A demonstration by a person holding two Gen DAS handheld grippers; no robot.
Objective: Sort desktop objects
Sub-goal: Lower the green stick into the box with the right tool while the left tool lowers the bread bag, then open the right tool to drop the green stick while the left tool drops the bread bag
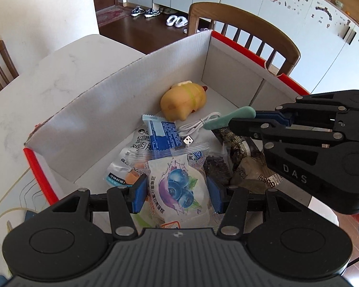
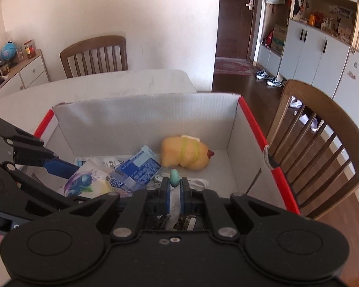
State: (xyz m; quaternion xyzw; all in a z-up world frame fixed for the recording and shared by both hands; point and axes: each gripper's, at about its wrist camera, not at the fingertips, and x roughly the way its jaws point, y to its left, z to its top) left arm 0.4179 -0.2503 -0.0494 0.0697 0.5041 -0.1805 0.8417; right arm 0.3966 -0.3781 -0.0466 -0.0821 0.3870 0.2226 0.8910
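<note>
Hidden: the lower end of the blueberry snack packet runs under the left gripper body at the bottom of the left wrist frame; the dark wrappers at centre right are partly covered by the right gripper.
Hard to make out: what the mint-green object is; only a rounded tip shows in the right wrist view, a slim curved piece in the left.
Left claw: fingers spread, one blue pad on each side of the blueberry packet; contact cannot be told.
Right claw: pressed together on the mint-green object, above the white USB cable.
Task things: all lie in the white cardboard box with red edges, centre of both frames, on a pale table.
Look: yellow soft toy on its side near the far wall; blue wrapper over a clear pouch.
Writing: "DAS" on the right gripper; packet print is Chinese, not readable here.
</note>
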